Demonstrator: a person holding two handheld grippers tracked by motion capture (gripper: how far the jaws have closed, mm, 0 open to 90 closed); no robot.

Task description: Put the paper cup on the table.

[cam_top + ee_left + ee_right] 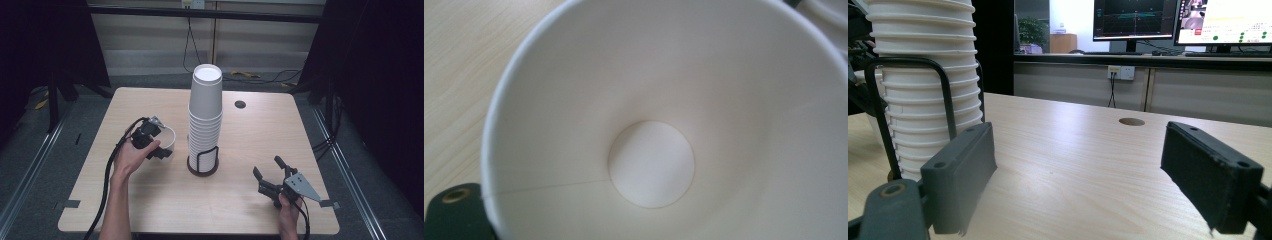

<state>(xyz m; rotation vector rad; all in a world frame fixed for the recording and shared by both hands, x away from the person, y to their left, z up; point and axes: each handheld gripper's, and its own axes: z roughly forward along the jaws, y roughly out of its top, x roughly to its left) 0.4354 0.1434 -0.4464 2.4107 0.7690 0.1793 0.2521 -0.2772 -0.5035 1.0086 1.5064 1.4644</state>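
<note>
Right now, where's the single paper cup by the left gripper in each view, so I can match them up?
High view: the single paper cup stands upright left of centre, at the left gripper.
Left gripper view: the cup's open inside seen from above.
Right gripper view: I cannot make the cup out.
Shared landmark: the stack of cups in its black wire holder.

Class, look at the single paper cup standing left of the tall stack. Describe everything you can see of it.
The single cup is white, seemingly paper, with a rolled rim, a tapering wall, a thin side seam and a round flat base. It is empty and stands upright, mouth up, on the wooden table, just left of the stack of cups. The left claw is at its near rim; whether its jaws press the wall is unclear.
</note>
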